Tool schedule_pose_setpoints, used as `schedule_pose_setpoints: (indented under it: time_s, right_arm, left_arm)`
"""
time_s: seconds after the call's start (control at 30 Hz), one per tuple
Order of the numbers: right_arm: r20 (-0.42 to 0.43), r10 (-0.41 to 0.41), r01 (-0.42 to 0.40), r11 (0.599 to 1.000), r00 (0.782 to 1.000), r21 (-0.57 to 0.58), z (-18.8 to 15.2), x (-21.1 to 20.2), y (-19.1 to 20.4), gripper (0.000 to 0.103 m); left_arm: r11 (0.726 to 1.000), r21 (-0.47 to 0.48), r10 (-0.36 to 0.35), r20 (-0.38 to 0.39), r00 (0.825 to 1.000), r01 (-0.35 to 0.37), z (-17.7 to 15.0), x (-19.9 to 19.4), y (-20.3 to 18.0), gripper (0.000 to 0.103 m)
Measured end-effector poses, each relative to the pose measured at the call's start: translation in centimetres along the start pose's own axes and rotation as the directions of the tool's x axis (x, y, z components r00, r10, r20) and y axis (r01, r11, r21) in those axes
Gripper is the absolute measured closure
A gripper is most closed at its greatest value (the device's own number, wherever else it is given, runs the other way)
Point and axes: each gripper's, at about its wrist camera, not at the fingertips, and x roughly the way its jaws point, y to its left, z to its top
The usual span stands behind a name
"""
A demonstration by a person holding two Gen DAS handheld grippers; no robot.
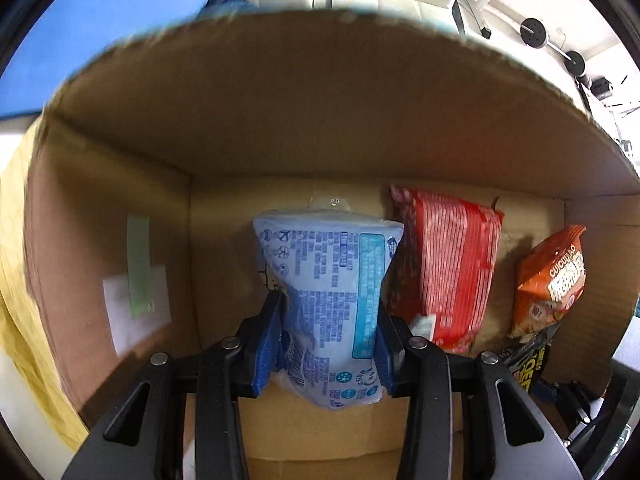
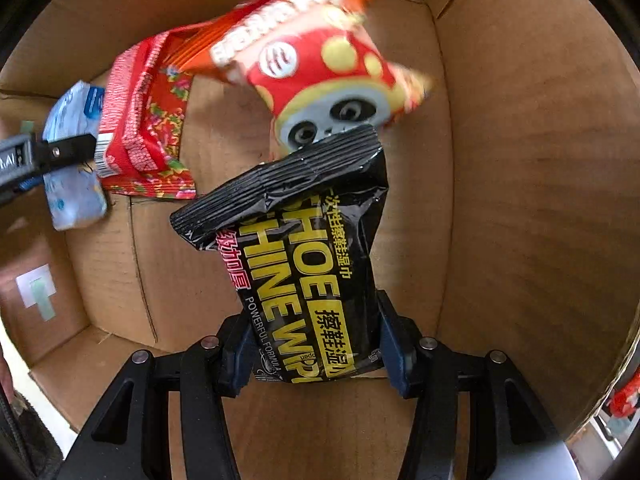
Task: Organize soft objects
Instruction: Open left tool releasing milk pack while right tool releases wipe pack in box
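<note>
My left gripper is shut on a pale blue wipes pack and holds it inside a cardboard box. A red packet lies to its right, then an orange snack bag. My right gripper is shut on a black shoe-shine wipes pack inside the same box. Beyond it lies the orange snack bag, with the red packet to the left. The blue pack and a left gripper finger show at far left. The black pack's corner shows in the left wrist view.
Box walls surround both grippers. A white label with green tape sticks on the left wall. A yellow cloth lies outside left, a blue sheet beyond the far wall. Exercise weights stand at back right.
</note>
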Motion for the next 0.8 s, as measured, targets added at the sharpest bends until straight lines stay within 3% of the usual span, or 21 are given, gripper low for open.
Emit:
schedule_pose_setpoints:
  time_s: [0.23, 0.5, 0.8]
  right_arm:
    - [0.001, -0.028, 0.028, 1.0, 1.0, 0.0, 0.8, 0.3, 0.3, 0.045]
    - [-0.001, -0.022, 0.022, 1.0, 1.0, 0.004, 0.8, -0.7, 0.5, 0.041]
    - [0.061, -0.003, 0.003, 1.0, 0.998, -0.01, -0.8, -4.3, 1.0, 0.026]
  left_arm:
    - [1.0, 0.018, 0.007, 0.003, 1.0, -0.007, 0.5, -0.1, 0.2, 0.06]
    - [0.999, -0.032, -0.011, -0.013, 1.0, 0.011, 0.8, -0.8, 1.6, 0.056]
    - [0.998, -0.058, -0.027, 0.052, 0.998, 0.03, -2.1, -4.6, 2.3, 0.054]
